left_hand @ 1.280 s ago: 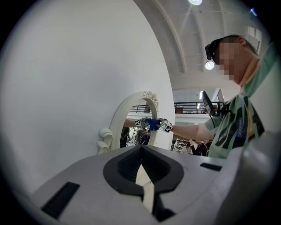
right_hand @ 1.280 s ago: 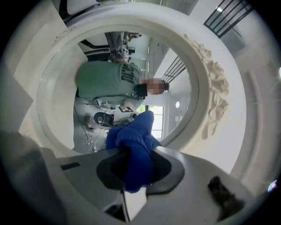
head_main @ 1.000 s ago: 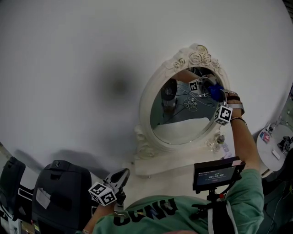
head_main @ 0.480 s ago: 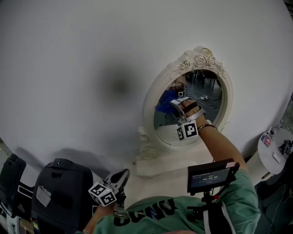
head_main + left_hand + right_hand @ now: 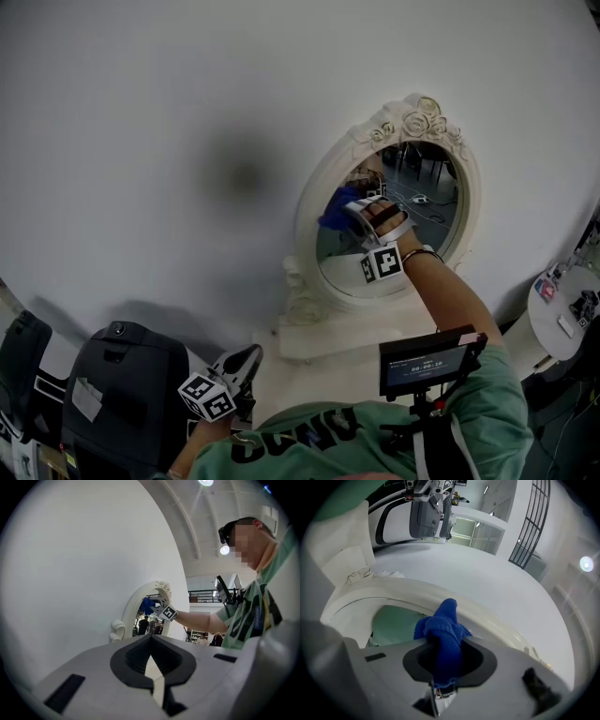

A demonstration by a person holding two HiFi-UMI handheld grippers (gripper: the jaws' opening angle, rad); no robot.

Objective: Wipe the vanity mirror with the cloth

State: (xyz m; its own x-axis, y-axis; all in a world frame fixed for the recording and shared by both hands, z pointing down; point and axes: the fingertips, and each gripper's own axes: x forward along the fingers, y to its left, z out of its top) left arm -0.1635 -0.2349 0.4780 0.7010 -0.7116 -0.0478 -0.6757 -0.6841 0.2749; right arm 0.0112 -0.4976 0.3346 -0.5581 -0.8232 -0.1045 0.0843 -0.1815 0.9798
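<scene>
Nearest to me, the small monitor point(image 5: 427, 361) on my chest rig, screen lit. My left gripper point(image 5: 246, 361) hangs low by my torso, over the front edge of the white bench point(image 5: 309, 375). In the left gripper view its jaws are pressed together with nothing between them point(image 5: 151, 658), pointing up toward the mirror. A black bag point(image 5: 122, 394) sits just to the left of it, at the bench's side.

Further out, the vanity mirror point(image 5: 412, 120) stands upright on the bench: oval glass, white carved frame, roses at the top (scroll feet at the base). The left gripper view shows it from the side point(image 5: 131, 611), with my right forearm reaching across to it.

My right gripper point(image 5: 352, 211) is up at the glass, on its left half and a bit above the middle. It's clenched on the blue cloth point(image 5: 336, 208). In the right gripper view point(image 5: 445, 653) the cloth point(image 5: 443, 625) runs down between the jaws and bunches out past their tips. The bunch lies against the glass, just beside the inner rim of the frame point(image 5: 393, 590).

A round side table point(image 5: 562, 309) with small items sits at far right, well apart from the mirror. Behind everything, the plain white wall point(image 5: 141, 141).
</scene>
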